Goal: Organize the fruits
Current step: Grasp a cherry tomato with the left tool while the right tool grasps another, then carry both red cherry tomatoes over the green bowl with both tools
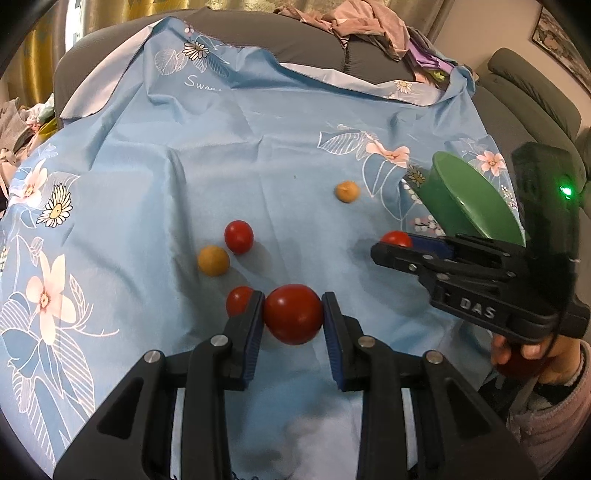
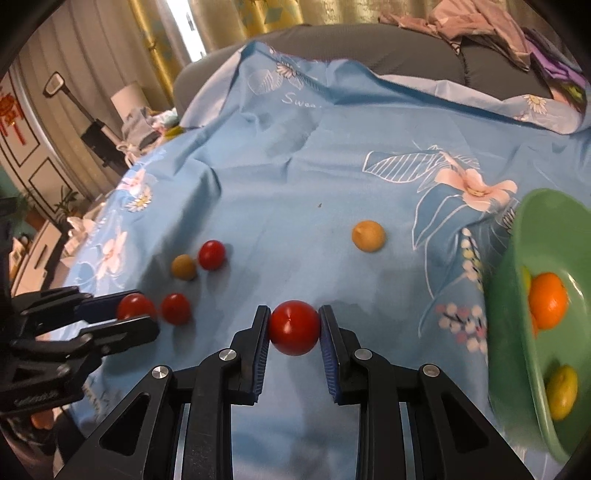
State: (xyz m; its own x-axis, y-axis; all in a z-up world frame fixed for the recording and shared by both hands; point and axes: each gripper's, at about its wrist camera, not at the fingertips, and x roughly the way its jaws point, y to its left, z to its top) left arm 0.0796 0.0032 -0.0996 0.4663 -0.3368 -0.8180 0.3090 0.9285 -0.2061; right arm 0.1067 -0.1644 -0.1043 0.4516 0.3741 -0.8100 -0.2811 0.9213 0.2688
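A light blue floral cloth (image 1: 229,155) covers the whole work surface, draped over a grey sofa (image 1: 280,40) behind it, where a heap of pinkish clothes (image 1: 362,22) lies on the backrest.

At the right edge stands a green bowl (image 2: 517,332), tipped so its mouth faces left. Inside it are an orange fruit (image 2: 548,305) and a yellow-green fruit (image 2: 561,392).

Both hand-held tongs are black with blue pads. The left gripper (image 1: 293,314) pinches a red tomato (image 1: 293,314) between its pads, low over the cloth. The right gripper (image 2: 294,327) likewise pinches its own red tomato (image 2: 294,327), just left of the bowl. These fruits are round, so no long axis or pointing direction can be made out.

Loose on the cloth, between the two tongs and farther back:
- a third red tomato (image 1: 239,300), touching or just beside the left gripper's left finger;
- a fourth red tomato (image 1: 239,236), farther back, touching or just beside a tan round fruit (image 1: 213,260);
- a second tan round fruit (image 1: 347,191), alone, nearer the bowl.

Open cloth separates the right gripper's tomato from the bowl's rim. The person's right hand (image 1: 532,354) grips the handle of the right tool.
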